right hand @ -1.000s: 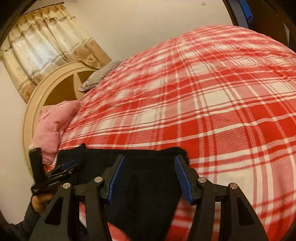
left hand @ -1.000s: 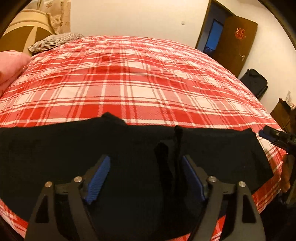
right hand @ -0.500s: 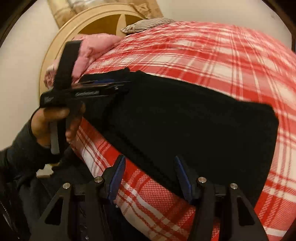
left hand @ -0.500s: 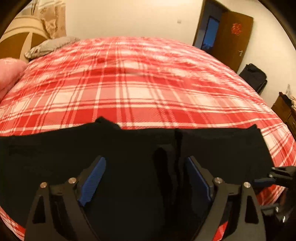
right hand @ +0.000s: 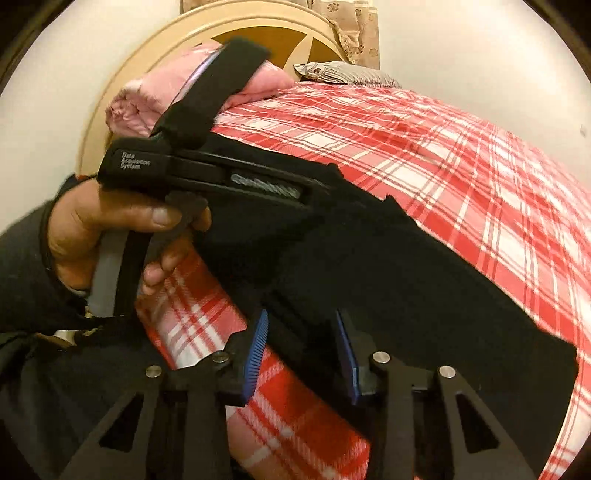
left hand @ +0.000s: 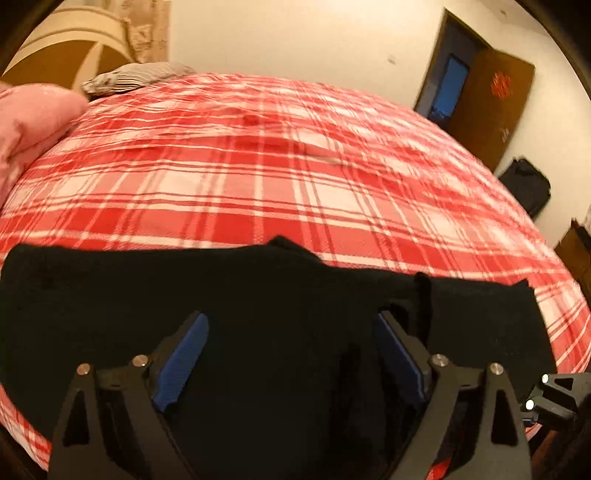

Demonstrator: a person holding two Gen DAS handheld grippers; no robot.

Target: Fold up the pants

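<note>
Pants: black pants (left hand: 280, 317) lie flat across the near edge of the bed, filling the lower half of my left wrist view; in my right wrist view they run from centre to lower right (right hand: 424, 280).
Left claw: my left claw (left hand: 291, 354) hangs over the middle of the cloth, blue pads wide apart, nothing between them. A raised ridge of fabric stands just beside the right-hand pad.
Right claw: my right claw (right hand: 301, 350) is spread open too, its pads straddling the near hem where black cloth meets the plaid bedspread (right hand: 461, 177); whether it touches the cloth I cannot tell.
What changed: a second ago my right claw looked across the far end of the pants; it has swung round and come in close, so my own hand (right hand: 110, 232) on the left tool now fills the left of that frame. My left view has barely shifted, only tilted.
Meaning: I judge both claws are lining up on the near edge for a fold; nothing is pinched yet, so the fold has not begun.
Backdrop: pink blanket (right hand: 147, 99) and round headboard (right hand: 258, 22) at upper left.
</note>
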